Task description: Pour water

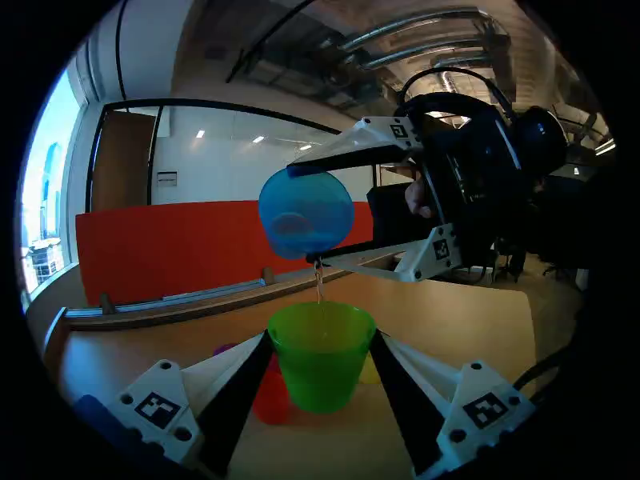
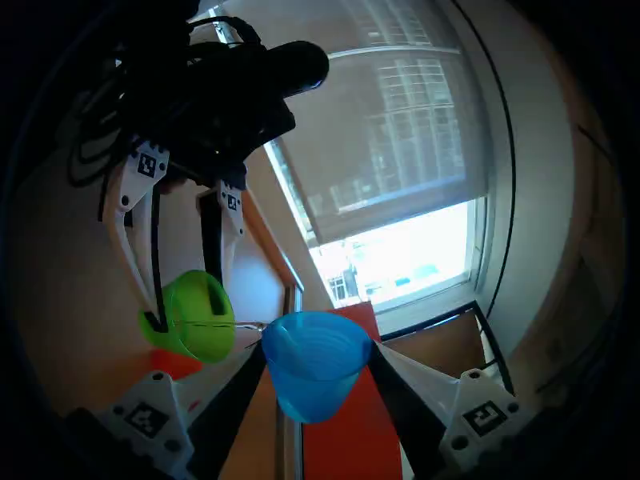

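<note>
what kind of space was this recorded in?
Probably an open-plan office: exposed silver ceiling ducts, a black-framed glass partition wall, and a red divider panel behind the wooden desk.

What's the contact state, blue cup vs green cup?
Apart. Left gripper view shows the blue cup tilted above the green cup, a clear gap between them crossed by a thin water stream.
</note>
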